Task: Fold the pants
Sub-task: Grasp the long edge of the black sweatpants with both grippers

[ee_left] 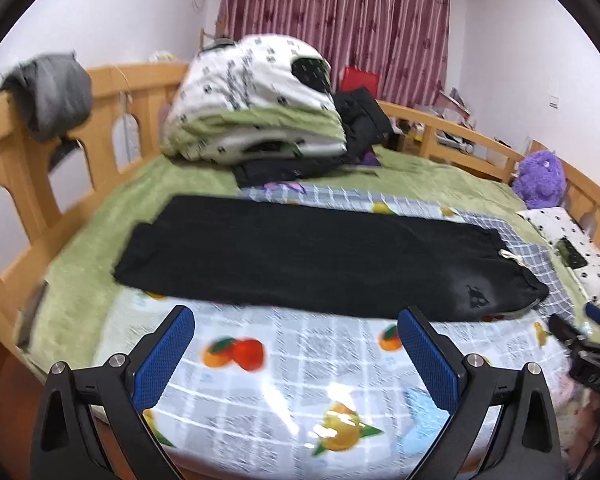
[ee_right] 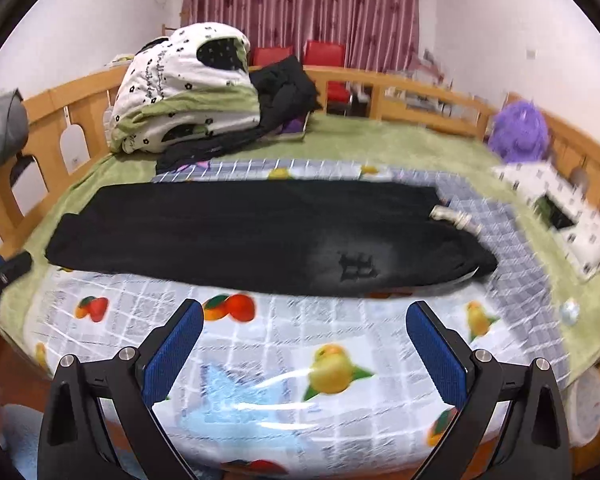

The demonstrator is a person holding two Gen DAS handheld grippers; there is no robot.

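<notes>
Your black pants [ee_left: 320, 256] lie flat across the fruit-print sheet [ee_left: 284, 384], folded lengthwise into one long band, waistband end to your right with its pale drawstring [ee_right: 456, 218] poking out onto the sheet, leg ends to your left. A small dark logo [ee_right: 356, 266] sits on the pants near the waistband end, on the edge closest to you.

Your left gripper [ee_left: 296, 354] hangs over the sheet on your side of the pants, its blue pads [ee_left: 164, 360] spread wide with nothing between them. Your right gripper [ee_right: 304, 350] is the same: fingers wide apart, empty, above the sheet just short of the near edge of the pants and apart from the cloth.

Beyond the pants, a rolled white-and-green quilt [ee_left: 252, 100] is stacked with a black jacket [ee_left: 360, 120] leaning against it. Past the waistband end of the pants sit a patterned pillow [ee_left: 572, 252] and a purple plush toy [ee_left: 540, 178]. Past the leg ends, a grey garment [ee_left: 48, 92] hangs over the wooden bed rail [ee_left: 16, 168]. Both views are motion-blurred.
</notes>
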